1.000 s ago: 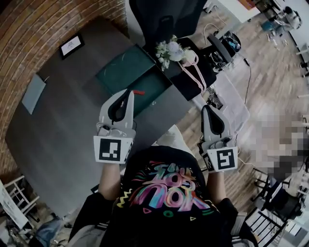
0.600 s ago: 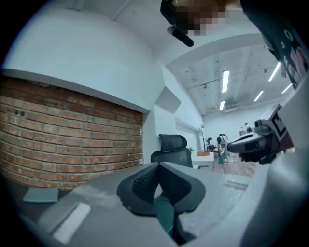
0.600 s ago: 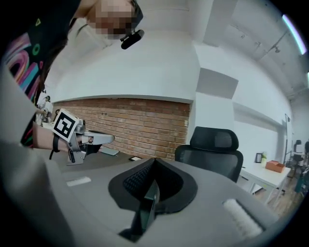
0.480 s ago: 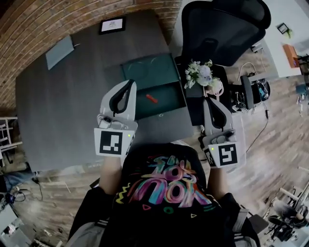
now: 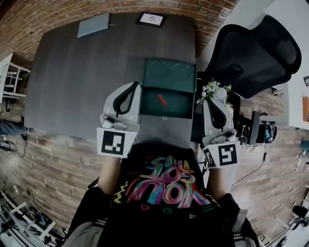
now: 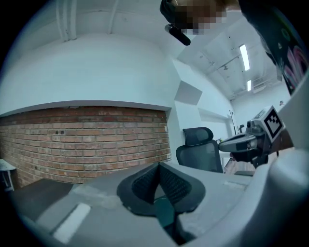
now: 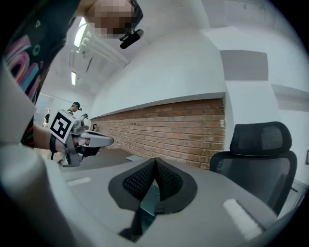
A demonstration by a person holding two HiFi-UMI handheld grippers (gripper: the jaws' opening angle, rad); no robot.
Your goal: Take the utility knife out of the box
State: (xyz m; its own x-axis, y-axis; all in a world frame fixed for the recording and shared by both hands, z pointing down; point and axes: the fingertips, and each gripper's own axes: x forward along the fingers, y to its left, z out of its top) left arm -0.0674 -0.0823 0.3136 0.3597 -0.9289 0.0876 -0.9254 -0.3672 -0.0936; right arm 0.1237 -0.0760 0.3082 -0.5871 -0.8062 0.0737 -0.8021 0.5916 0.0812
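Note:
A small red utility knife point(image 5: 162, 100) lies inside the open dark green box point(image 5: 147, 109) near the front edge of the grey table point(image 5: 72, 82). The box's lid point(image 5: 169, 73) lies open behind it. My left gripper point(image 5: 135, 85) hovers just left of the box, level, its jaws shut and empty. My right gripper point(image 5: 210, 100) is to the right of the box, off the table's edge, also shut with nothing held. In the left gripper view the pads point(image 6: 145, 182) meet; the same shows in the right gripper view point(image 7: 140, 179). Neither gripper view shows the knife.
A bunch of white flowers point(image 5: 216, 91) stands beside the right gripper. A black office chair point(image 5: 251, 50) is at the right. At the table's far side lie a framed picture point(image 5: 151, 19) and a grey pad point(image 5: 93, 25), below a brick wall point(image 5: 58, 12).
The person has turned, so the table and box now lie straight ahead. Both grippers swung round with the body, the right one coming in beside the box. Both jaws stayed shut.

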